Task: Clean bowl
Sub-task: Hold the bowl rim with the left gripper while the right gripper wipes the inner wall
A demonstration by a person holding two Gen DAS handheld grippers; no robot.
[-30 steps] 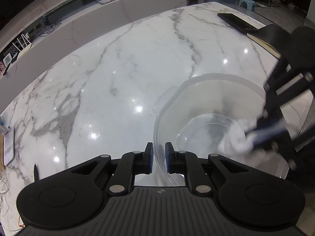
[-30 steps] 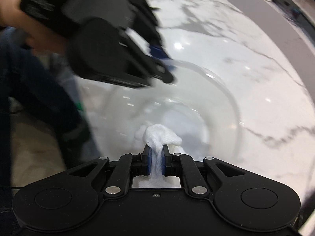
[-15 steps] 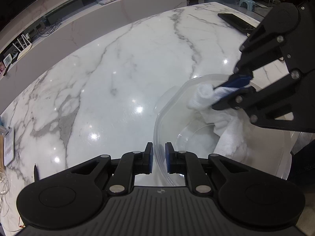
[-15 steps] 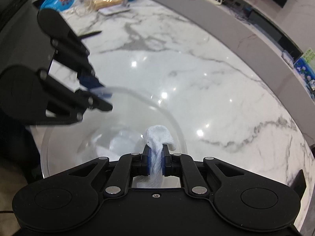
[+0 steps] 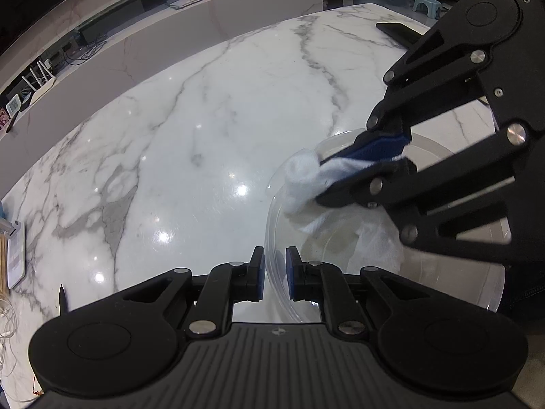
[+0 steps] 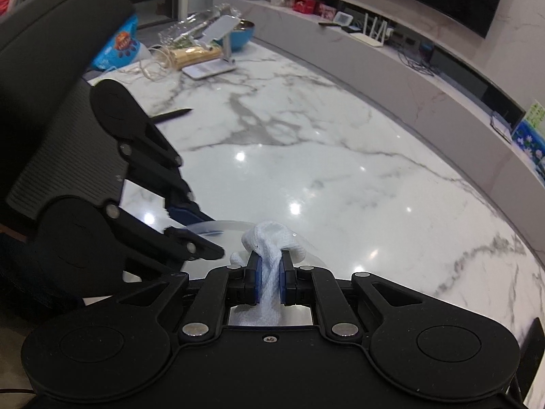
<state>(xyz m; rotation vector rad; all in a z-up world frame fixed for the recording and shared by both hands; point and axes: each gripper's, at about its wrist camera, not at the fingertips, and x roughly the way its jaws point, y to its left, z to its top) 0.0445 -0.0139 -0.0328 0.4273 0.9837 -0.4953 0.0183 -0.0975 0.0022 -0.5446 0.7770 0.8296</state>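
A clear plastic bowl [image 5: 453, 283] sits on the white marble table [image 5: 211, 129] at the near right. My left gripper [image 5: 274, 277] is shut on the bowl's near rim, one finger inside and one outside. My right gripper [image 5: 327, 179] is shut on a white cloth [image 5: 303, 184] and presses it against the bowl's far left inner wall near the rim. In the right wrist view the cloth [image 6: 270, 238] bunches between the right gripper's [image 6: 269, 272] pads, the bowl's rim [image 6: 218, 226] shows just ahead, and the left gripper [image 6: 190, 231] is at the left.
A black phone [image 5: 398, 32] lies at the table's far right. A pen [image 5: 62, 298] and a white device [image 5: 15, 259] lie at the left edge. In the right wrist view a phone stand [image 6: 218, 51], snack bag [image 6: 119, 47] and blue bowl [image 6: 243, 34] crowd the far end.
My right gripper swept the cloth from the bowl's bottom right up and across to its far left wall near the rim. My left gripper kept its hold on the near rim.
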